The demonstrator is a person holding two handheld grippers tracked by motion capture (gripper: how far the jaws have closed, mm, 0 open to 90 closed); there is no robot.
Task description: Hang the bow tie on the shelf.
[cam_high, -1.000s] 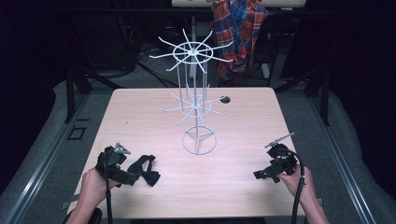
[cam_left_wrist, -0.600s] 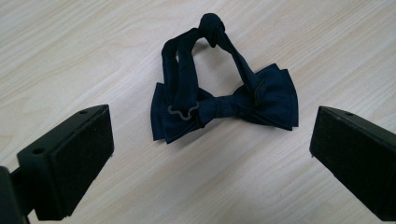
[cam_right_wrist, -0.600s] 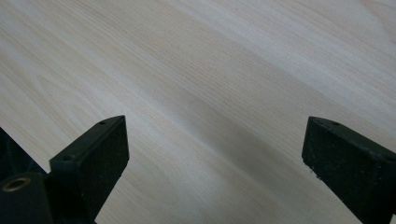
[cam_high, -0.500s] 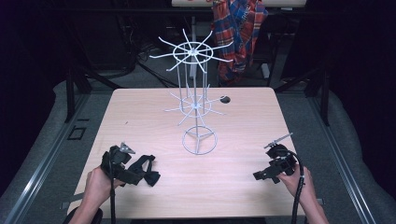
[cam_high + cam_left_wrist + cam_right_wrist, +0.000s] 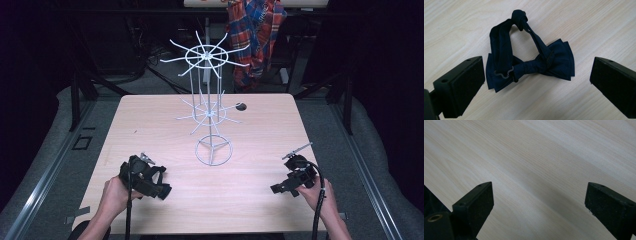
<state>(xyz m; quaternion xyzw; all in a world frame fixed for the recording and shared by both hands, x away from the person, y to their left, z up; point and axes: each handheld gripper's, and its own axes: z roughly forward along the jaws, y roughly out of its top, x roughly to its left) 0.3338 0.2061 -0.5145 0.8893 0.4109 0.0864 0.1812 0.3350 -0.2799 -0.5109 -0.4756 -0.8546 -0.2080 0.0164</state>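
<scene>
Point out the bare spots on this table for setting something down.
Bare wood spans the table left of the wire rack, right of it, and the front strip between the left gripper and right gripper. Crowded: the rack's middle and the bow tie under the left gripper.

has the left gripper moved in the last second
Yes. In the high view the left gripper has slid right along the table's near edge toward the white wire rack's ring base, now over the bow tie.

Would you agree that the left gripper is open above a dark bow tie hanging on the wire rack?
Not quite: the bow tie lies flat on the wooden table, not on the wire rack. The left gripper is indeed open above it, as the left gripper view shows.
</scene>
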